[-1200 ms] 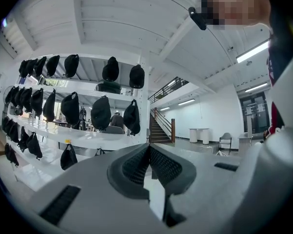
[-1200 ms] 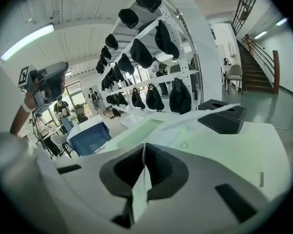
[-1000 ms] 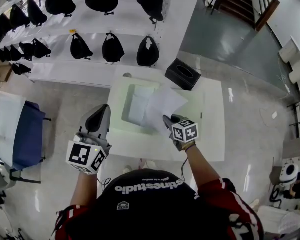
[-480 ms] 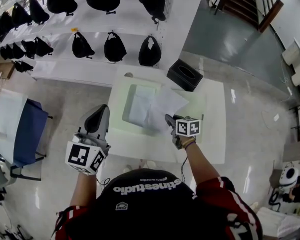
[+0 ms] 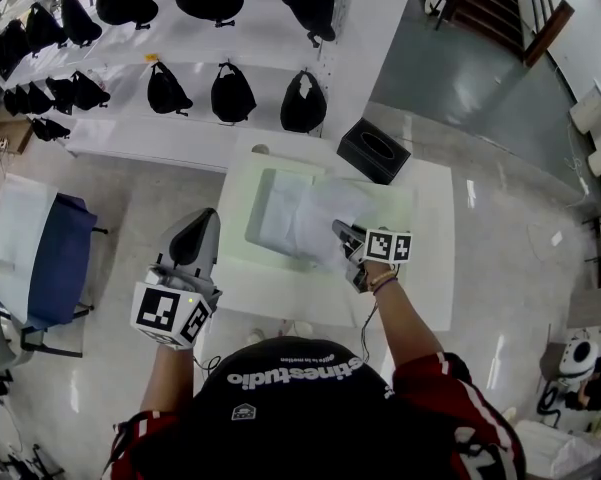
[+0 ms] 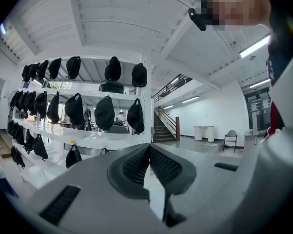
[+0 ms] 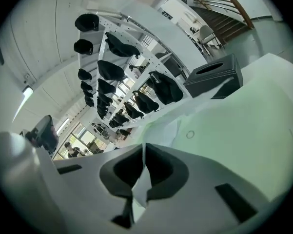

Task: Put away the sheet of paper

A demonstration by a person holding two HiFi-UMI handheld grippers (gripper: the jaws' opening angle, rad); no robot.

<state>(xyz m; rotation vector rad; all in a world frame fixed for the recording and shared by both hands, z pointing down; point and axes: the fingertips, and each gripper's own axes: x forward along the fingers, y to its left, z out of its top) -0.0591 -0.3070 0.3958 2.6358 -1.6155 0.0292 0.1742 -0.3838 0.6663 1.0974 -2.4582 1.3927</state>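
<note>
Head view: right gripper clamped tight on the near corner of the sheet of paper, sheet sagging over the 3 o'clock half of the tray on the white table. Left gripper just beside the table's 9 o'clock edge, pinched together on nothing. Black tissue box at 1 o'clock, well apart. Left gripper view: pads meeting, nothing between, shelves of black bags ahead. Right gripper view: paper edge nipped between closed pads. Probably feather-light, limp, quick to crease or slip; best kept by that corner and lowered flat. Plenty of bare tabletop toward 3 o'clock; tray rim the one edge to clear.
</note>
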